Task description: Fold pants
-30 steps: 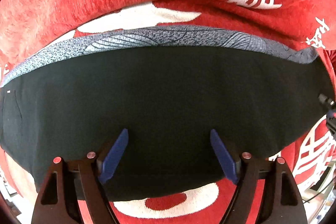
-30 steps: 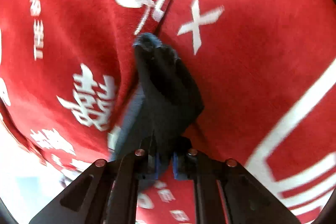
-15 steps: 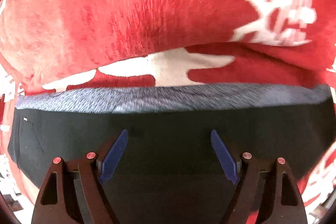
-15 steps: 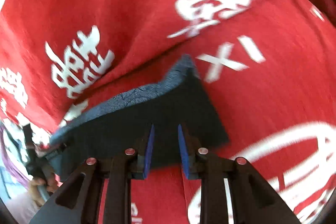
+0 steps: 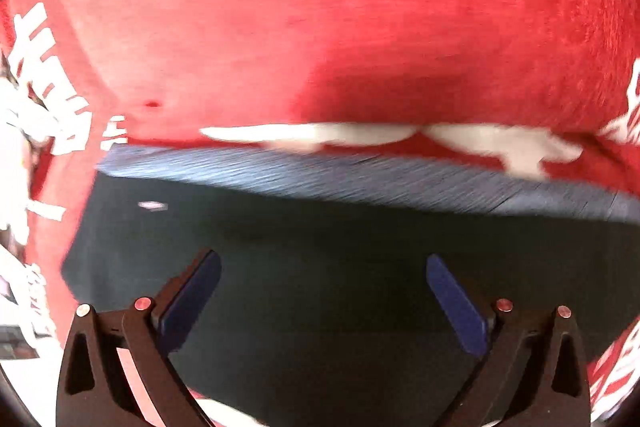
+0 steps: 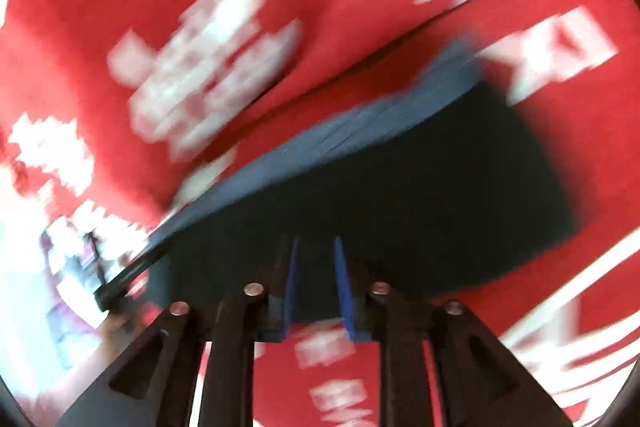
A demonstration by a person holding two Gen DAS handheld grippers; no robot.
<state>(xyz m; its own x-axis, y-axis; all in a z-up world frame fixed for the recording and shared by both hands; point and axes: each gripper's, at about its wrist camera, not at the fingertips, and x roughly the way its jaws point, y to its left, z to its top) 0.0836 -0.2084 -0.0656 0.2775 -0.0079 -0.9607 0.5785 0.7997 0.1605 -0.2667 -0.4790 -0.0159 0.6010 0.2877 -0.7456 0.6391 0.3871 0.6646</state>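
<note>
The dark pants [image 5: 340, 255] lie folded flat on a red cloth, with a grey-blue waistband strip [image 5: 320, 175] along their far edge. My left gripper [image 5: 322, 267] is wide open and empty, its blue pads above the dark fabric. In the right wrist view the pants [image 6: 420, 187] lie as a dark folded block with the grey-blue band [image 6: 340, 135] on the far side. My right gripper [image 6: 316, 247] is open a small gap, its fingertips over the near edge of the pants, holding nothing. Both views are motion-blurred.
A red cloth with white characters [image 5: 360, 27] covers the whole surface, also in the right wrist view [image 6: 200, 67]. A crease runs through it beyond the pants. A bright room area with a dark tool handle [image 6: 120, 283] shows at the left edge.
My right gripper let go of the pants, opened slightly and drew back as the pants settled flat. My left gripper stayed open and shifted, so more of the pants' left end shows.
</note>
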